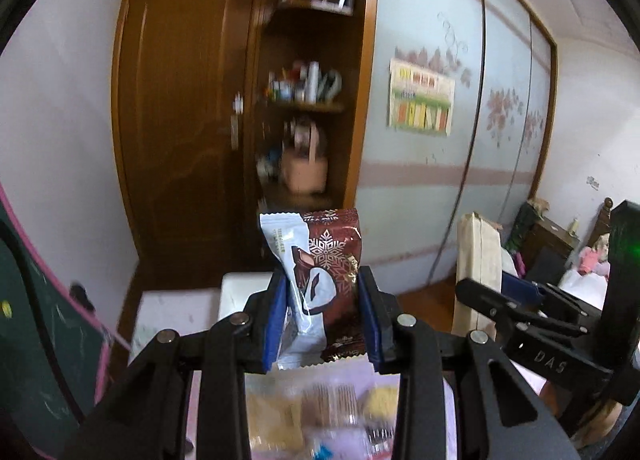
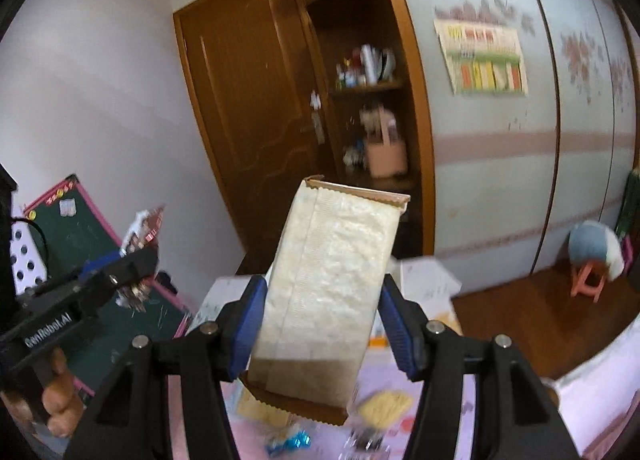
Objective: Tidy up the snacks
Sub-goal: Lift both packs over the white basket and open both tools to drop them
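So on my left side, the left gripper [image 1: 323,324] is clamped on a small glossy snack packet, half pale blue-white and half dark brown with a gold snowflake pattern [image 1: 320,272], pinched between the two blue pads [image 1: 276,324] and standing pretty much upright, its crimped top edge pointing up and its serrated bottom edge poking out below the fingers. It's held up in the air well above the pink tabletop [image 1: 280,388], where I can make out a few blurry snacks: something beige, a ribbed brown one and a yellow crumbly one, too smeared to name properly. Moving right, the right gripper [image 2: 322,324] is closed on a long flat beige packet with a pale, lumpy-looking filling and brown zigzag-crimped ends [image 2: 328,292]; I'm looking at its back side, with the seam strip running lengthwise down it, and it tilts a bit to the right at the top. It's also up off the table, with a yellow crumbly snack [image 2: 384,406] and a shiny blue wrapper [image 2: 294,440] lying on the pink surface underneath. From the left camera the beige packet sits off to the right of the snowflake one, apart from it. Background is a brown wooden door [image 2: 240,100], an open corner shelf with clutter [image 2: 372,108] and a colourful poster [image 2: 484,58] on the pale sliding wardrobe.
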### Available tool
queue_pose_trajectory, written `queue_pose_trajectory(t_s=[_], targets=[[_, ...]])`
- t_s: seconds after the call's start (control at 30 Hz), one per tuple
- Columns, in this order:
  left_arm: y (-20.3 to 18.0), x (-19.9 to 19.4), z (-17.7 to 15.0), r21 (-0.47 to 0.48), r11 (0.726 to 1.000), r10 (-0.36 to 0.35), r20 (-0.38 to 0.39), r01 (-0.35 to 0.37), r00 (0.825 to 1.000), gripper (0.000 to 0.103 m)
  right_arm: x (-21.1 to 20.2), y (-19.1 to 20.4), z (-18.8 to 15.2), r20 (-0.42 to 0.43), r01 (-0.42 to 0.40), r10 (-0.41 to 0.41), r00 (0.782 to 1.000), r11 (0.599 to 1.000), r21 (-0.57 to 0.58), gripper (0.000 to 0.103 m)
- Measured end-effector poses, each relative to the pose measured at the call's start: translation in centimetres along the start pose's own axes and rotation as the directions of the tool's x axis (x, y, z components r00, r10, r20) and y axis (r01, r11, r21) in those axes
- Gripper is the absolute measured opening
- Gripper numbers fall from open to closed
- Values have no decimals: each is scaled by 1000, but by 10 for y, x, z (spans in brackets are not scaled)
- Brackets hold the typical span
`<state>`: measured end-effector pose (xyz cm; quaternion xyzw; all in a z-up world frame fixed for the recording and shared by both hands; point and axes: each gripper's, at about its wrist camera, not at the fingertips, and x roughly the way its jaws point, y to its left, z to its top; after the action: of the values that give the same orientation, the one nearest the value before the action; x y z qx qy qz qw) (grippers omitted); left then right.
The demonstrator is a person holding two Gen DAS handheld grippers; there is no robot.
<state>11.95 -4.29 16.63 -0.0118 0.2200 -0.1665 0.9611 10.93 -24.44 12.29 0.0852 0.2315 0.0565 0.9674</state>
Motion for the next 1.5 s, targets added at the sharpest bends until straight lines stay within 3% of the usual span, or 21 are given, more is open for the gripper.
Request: queue_pose_trajectory(t_s=[0.17, 0.27, 0.5, 0.67, 0.87, 1.17, 1.23, 1.3, 1.43, 1.5], targets=[[-5, 15, 41, 4, 1000, 23, 33, -23, 999, 32, 19, -2, 38, 32, 43, -42, 999, 999, -24, 57], [-1, 37, 58, 15, 997, 73, 39, -73, 997, 32, 40, -4, 54, 22, 42, -41, 999, 999, -27, 57], [35, 127, 75, 26, 977, 211, -32, -210, 977, 32, 106, 2, 70, -17, 44, -45, 999, 998, -49, 57], [63, 206, 41, 57, 964, 265, -146, -260, 953, 32, 172, 2, 51, -117, 52, -59, 991, 997, -59, 57], [90, 280, -15, 70, 959, 285, -279, -276, 917, 32, 241, 1, 8, -267, 60, -76, 961, 996, -66, 57], [107, 326, -75, 89, 962, 271, -395, -257, 878, 33, 299, -7, -44, -411, 78, -102, 906, 994, -75, 57], [107, 338, -80, 100, 964, 267, -408, -248, 873, 42, 304, -4, -55, -429, 72, -100, 898, 994, -81, 57], [107, 340, -89, 114, 961, 276, -428, -251, 861, 75, 305, -2, -62, -431, 72, -105, 896, 993, -92, 57], [106, 327, -96, 121, 958, 288, -403, -262, 868, 80, 302, 2, -69, -437, 94, -137, 889, 988, -120, 60], [107, 322, -95, 107, 961, 277, -407, -256, 870, 80, 299, 1, -67, -434, 100, -140, 890, 988, -116, 67]])
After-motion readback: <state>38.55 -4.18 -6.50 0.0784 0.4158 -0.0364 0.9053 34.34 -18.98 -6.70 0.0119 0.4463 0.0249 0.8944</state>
